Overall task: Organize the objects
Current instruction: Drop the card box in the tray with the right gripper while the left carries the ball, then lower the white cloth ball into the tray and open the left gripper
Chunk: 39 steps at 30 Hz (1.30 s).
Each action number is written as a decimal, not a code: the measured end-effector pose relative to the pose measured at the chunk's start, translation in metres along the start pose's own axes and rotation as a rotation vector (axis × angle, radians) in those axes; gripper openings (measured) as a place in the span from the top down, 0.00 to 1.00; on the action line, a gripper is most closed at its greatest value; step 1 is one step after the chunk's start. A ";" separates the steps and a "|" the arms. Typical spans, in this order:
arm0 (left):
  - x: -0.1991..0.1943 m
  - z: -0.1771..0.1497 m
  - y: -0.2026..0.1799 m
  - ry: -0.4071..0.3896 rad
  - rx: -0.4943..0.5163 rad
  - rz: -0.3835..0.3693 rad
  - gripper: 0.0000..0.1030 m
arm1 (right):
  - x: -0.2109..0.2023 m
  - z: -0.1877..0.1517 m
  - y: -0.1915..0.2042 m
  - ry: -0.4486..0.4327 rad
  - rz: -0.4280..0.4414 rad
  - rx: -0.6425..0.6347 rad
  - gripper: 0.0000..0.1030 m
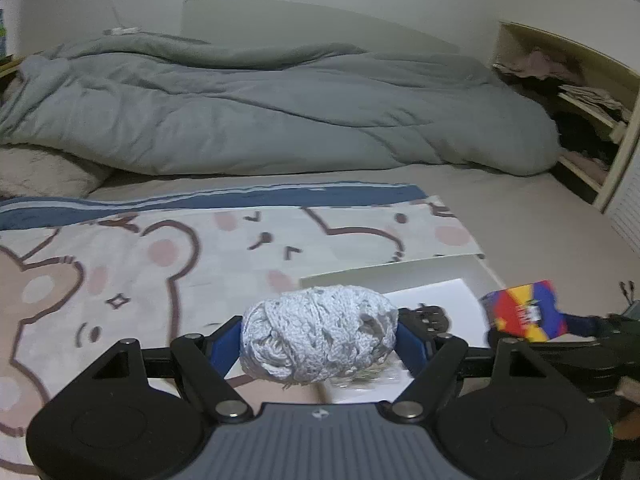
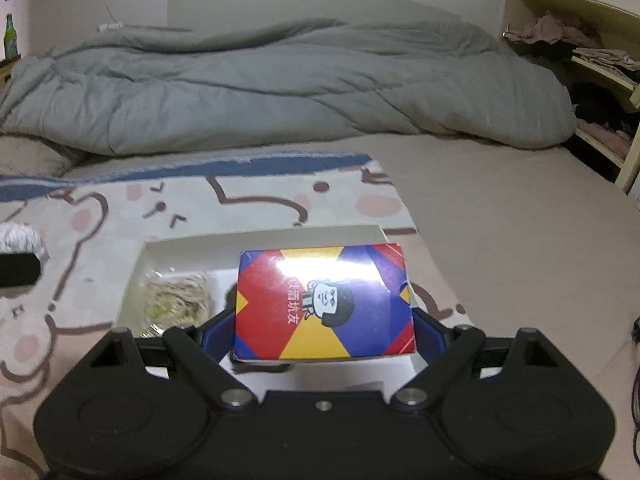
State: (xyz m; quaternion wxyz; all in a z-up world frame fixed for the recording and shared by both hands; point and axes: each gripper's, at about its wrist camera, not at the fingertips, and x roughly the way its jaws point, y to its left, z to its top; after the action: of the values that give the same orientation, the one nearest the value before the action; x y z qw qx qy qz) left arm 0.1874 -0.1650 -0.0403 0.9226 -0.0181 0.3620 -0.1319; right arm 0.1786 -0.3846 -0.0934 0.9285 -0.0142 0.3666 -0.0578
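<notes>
My left gripper (image 1: 320, 338) is shut on a pale blue-grey ball of yarn (image 1: 320, 334) and holds it above the left edge of a shallow white box (image 1: 400, 274). My right gripper (image 2: 324, 312) is shut on a red, yellow and blue card box (image 2: 324, 300) with a cartoon face and holds it over the white box (image 2: 264, 236). The card box also shows at the right of the left wrist view (image 1: 526, 314). A clear bag of beige yarn (image 2: 178, 300) lies in the white box's left part. The ball of yarn shows at the left edge of the right wrist view (image 2: 20, 238).
The white box sits on a bear-print blanket (image 1: 120, 272) spread on a bed. A rumpled grey duvet (image 1: 280, 108) lies along the far side. A shelf with clothes (image 1: 592, 100) stands at the right. A green bottle (image 2: 10, 38) stands far left.
</notes>
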 end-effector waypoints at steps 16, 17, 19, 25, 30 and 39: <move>0.019 -0.018 -0.032 0.084 0.177 -0.113 0.23 | 0.057 -0.019 -0.001 0.155 -0.099 -0.158 0.13; 0.020 -0.019 -0.033 0.088 0.184 -0.115 0.23 | 0.058 -0.019 0.000 0.159 -0.084 -0.154 0.13; 0.021 -0.021 -0.036 0.098 0.194 -0.121 0.23 | 0.062 -0.022 0.002 0.182 -0.025 -0.136 0.13; 0.019 -0.029 -0.045 0.109 0.275 -0.181 0.23 | 0.059 -0.020 0.005 0.184 -0.007 -0.101 0.05; 0.015 -0.043 -0.064 0.102 0.428 -0.247 0.23 | 0.041 -0.013 -0.011 0.154 0.009 -0.010 0.05; 0.014 -0.072 -0.099 0.088 0.643 -0.349 0.09 | 0.019 -0.010 -0.036 0.115 0.018 0.078 0.05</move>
State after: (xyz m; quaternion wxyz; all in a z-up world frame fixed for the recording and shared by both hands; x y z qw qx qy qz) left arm 0.1258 -0.2601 -0.0901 0.8283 0.2168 0.3328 -0.3951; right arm 0.1817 -0.4227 -0.1107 0.9061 0.0287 0.4171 -0.0646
